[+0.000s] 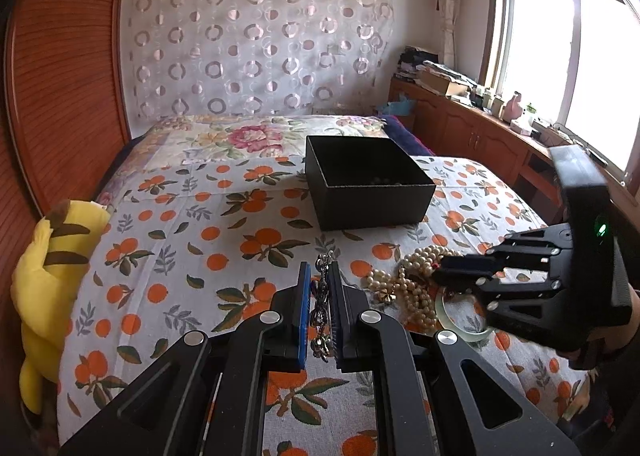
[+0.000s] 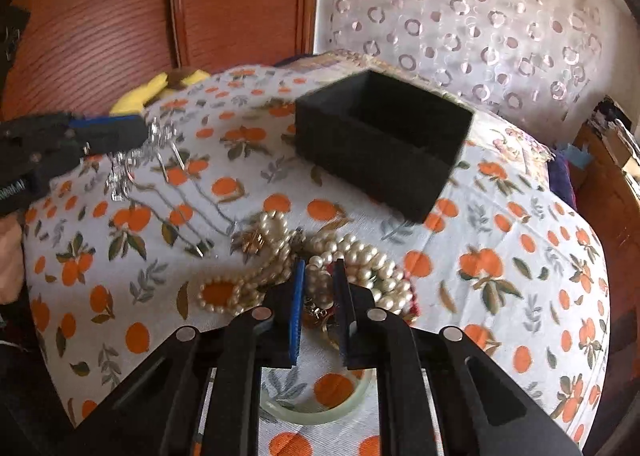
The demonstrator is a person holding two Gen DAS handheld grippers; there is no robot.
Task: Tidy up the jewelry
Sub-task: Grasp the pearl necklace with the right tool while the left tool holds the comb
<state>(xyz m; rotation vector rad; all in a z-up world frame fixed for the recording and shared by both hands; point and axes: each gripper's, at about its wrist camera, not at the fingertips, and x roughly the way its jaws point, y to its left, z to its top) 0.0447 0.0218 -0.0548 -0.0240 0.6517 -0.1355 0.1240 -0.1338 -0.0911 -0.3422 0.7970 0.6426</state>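
Spread with an orange-print sheet, the bed (image 1: pixel 192 240) carries our black box (image 1: pixel 368 183) beyond both grippers, left fingers (image 1: pixel 304 320) clamped on a silver chain (image 1: pixel 320 308), right fingers (image 2: pixel 298 308) closed on the pearl necklace (image 2: pixel 320 280).

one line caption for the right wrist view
Right gripper closing on pearls on the bed, black box behind.

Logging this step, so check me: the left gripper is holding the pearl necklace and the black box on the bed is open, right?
Not quite. The left gripper is shut on a silver chain piece, not the pearls; the left wrist view shows it. The pearl necklace lies on the bedspread at the right gripper. The black box is indeed open.
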